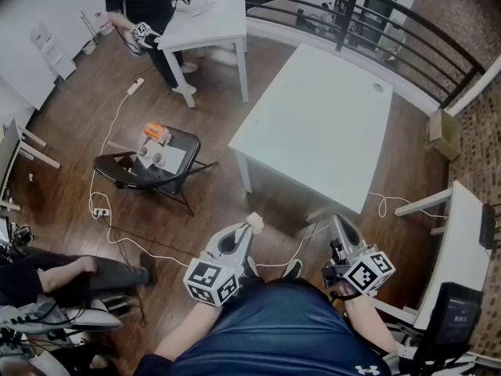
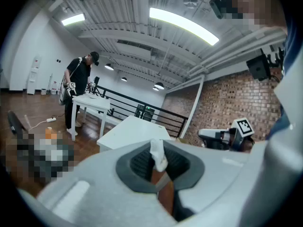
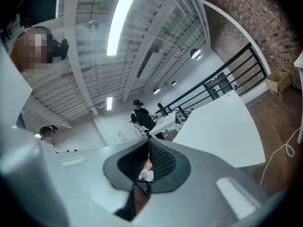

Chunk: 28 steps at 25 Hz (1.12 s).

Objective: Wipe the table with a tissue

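Head view: left gripper [image 1: 250, 229] clamps the tissue [image 1: 255, 221]; right gripper [image 1: 337, 224] closed, empty. Table [image 1: 321, 124] lies beyond both, apart from them, long axis running far-right; the tissue likely must go forward to its near edge.

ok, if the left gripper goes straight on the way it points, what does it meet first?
Probably the white table: the left gripper, shut on a tissue, aims at its near edge. Nothing shows in between, though depth is unclear.
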Each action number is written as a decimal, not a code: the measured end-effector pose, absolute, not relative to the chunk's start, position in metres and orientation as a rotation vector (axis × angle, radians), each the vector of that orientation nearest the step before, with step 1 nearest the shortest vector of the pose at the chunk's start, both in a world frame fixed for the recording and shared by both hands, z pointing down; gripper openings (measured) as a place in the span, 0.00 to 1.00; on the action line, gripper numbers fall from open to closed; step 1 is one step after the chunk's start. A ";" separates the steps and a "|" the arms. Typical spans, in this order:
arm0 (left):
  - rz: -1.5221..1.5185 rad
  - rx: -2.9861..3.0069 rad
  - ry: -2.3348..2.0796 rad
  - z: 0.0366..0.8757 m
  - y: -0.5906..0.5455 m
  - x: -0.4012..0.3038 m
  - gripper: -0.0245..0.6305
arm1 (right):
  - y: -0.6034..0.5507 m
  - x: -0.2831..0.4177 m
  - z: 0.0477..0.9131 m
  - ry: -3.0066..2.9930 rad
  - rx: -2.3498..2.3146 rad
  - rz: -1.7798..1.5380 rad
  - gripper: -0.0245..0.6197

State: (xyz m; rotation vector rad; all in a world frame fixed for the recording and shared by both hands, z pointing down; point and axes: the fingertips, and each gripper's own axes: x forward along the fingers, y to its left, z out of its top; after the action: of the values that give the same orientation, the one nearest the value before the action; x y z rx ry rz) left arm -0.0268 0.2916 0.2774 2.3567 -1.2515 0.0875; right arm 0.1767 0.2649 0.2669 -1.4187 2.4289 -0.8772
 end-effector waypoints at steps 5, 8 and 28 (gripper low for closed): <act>0.075 2.341 -1.262 0.282 0.290 -0.060 0.07 | 0.263 0.153 0.269 2.422 -1.453 -0.889 0.05; 0.058 2.333 -1.265 0.283 0.287 -0.083 0.07 | 0.259 0.139 0.267 2.411 -1.488 -0.894 0.05; 0.069 2.338 -1.233 0.297 0.224 -0.113 0.07 | 0.194 0.134 0.265 2.358 -1.624 -0.811 0.05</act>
State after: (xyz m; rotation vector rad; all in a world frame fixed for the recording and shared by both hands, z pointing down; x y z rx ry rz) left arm -0.1135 0.2241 0.2973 2.3377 -1.2333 0.0691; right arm 0.1338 0.1942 0.2651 -1.6242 2.3584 -0.8114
